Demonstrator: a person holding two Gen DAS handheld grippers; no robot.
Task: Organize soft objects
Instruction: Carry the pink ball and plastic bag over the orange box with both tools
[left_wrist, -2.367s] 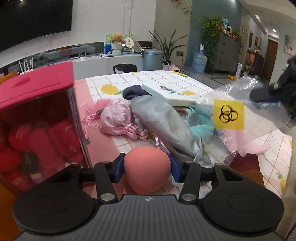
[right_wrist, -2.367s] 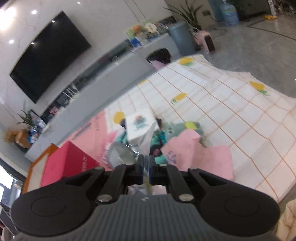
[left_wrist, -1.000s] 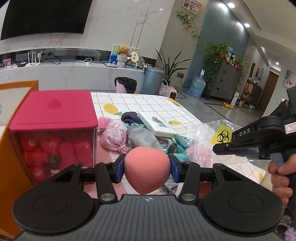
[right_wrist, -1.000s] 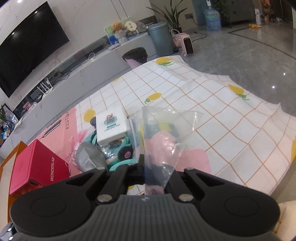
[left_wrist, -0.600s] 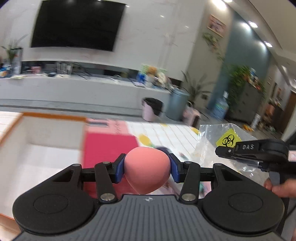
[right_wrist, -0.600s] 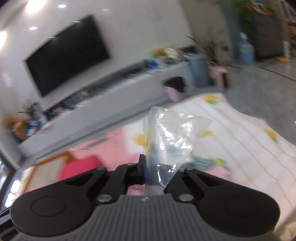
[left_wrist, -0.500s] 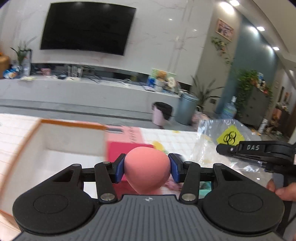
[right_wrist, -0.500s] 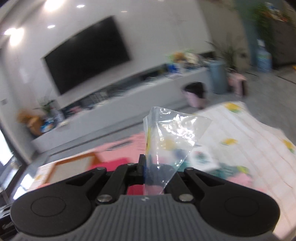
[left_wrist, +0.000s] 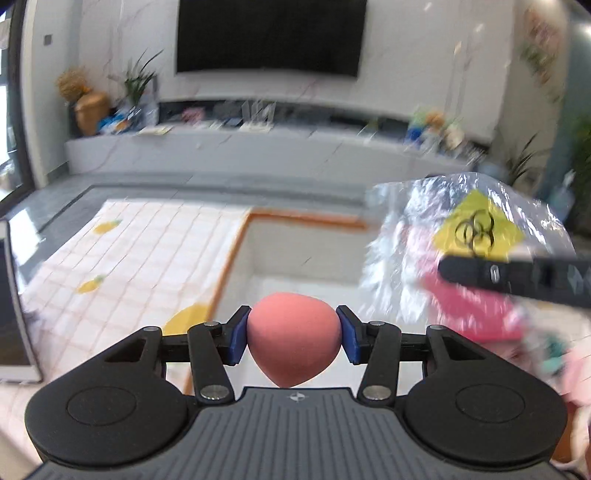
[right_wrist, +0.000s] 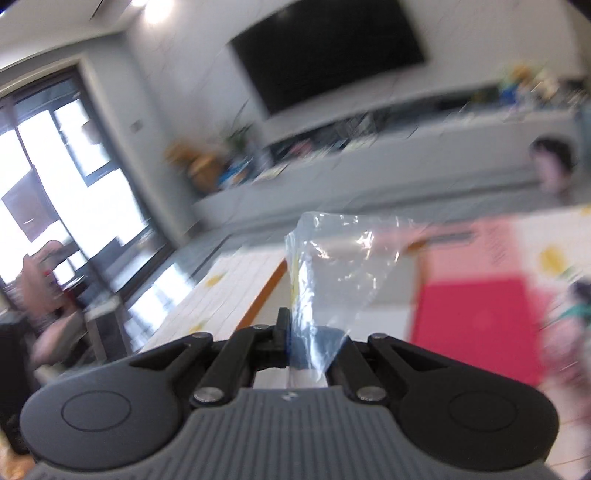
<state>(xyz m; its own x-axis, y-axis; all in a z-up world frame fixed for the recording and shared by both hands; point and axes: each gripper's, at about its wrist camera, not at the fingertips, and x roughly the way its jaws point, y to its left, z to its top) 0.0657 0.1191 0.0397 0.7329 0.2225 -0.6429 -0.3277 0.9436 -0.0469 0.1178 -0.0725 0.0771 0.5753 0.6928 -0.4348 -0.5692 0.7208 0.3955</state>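
Observation:
My left gripper (left_wrist: 293, 341) is shut on a pink teardrop-shaped sponge (left_wrist: 293, 341), its blue pads pressed on both sides, above the near edge of an open white box with an orange rim (left_wrist: 306, 258). My right gripper (right_wrist: 299, 341) is shut on a clear plastic bag (right_wrist: 332, 273). In the left wrist view that clear plastic bag (left_wrist: 469, 236), with a yellow biohazard label, hangs at the right over the box, held by the right gripper's black finger (left_wrist: 517, 277). In the right wrist view the box (right_wrist: 384, 291) lies ahead, blurred.
A red-lidded box (right_wrist: 476, 325) stands right of the white box, with blurred soft items (left_wrist: 554, 354) beyond it. The checked tablecloth with lemon prints (left_wrist: 122, 258) spreads to the left. A grey counter (left_wrist: 258, 147) and a wall television (left_wrist: 269, 37) lie behind.
Both grippers have swung left and risen, away from the pile of soft items towards the white box. The sponge and the bag stay gripped. The red box has slid to the right of view.

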